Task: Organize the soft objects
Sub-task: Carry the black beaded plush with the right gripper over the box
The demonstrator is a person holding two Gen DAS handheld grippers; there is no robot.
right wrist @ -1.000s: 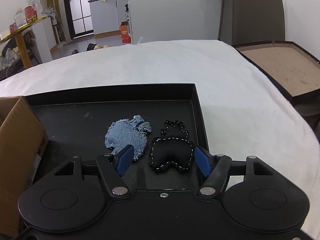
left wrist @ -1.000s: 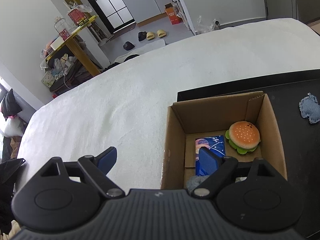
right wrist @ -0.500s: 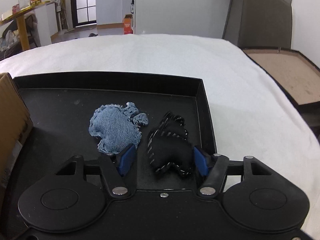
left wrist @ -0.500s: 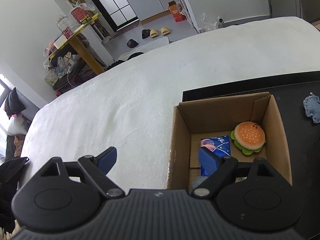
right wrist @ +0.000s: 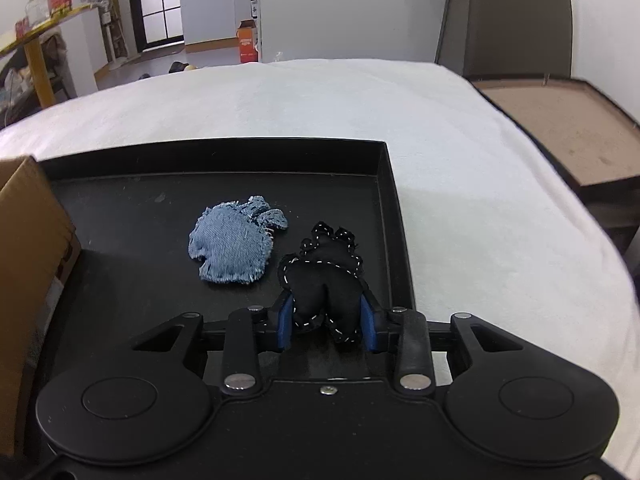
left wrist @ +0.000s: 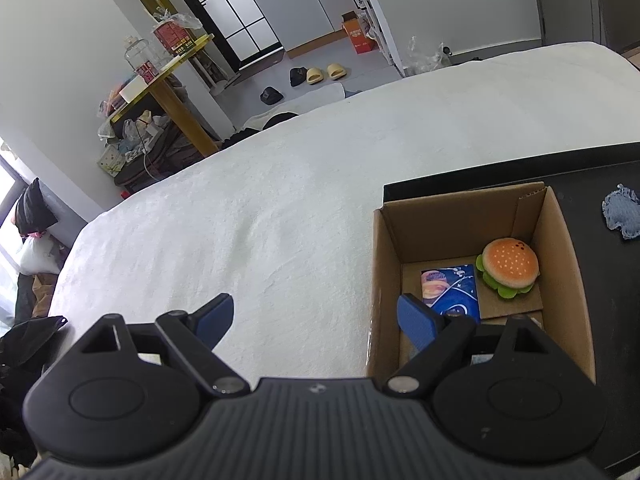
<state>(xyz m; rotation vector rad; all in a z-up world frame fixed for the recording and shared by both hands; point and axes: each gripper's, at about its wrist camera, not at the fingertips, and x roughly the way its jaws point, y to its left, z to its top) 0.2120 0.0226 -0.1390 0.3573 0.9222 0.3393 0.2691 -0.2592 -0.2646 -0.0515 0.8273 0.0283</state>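
My right gripper (right wrist: 326, 316) is shut on a black stuffed piece with white stitching (right wrist: 322, 276) and holds it over the right side of the black tray (right wrist: 120, 208). A blue denim stuffed piece (right wrist: 232, 250) lies on the tray just to its left and also shows in the left wrist view (left wrist: 622, 214). My left gripper (left wrist: 316, 316) is open and empty, its right finger over the near left corner of the cardboard box (left wrist: 386, 264). In the box lie a plush hamburger (left wrist: 508, 266) and a blue packet (left wrist: 452, 290).
The tray and box rest on a white bed cover (right wrist: 460, 160). The box wall (right wrist: 28, 240) stands at the left of the right wrist view. A brown board in a dark frame (right wrist: 560, 124) lies past the bed's right edge.
My right gripper has closed its fingers on the black stitched piece and lifted it slightly. My left gripper has shifted a little to the left of the box.
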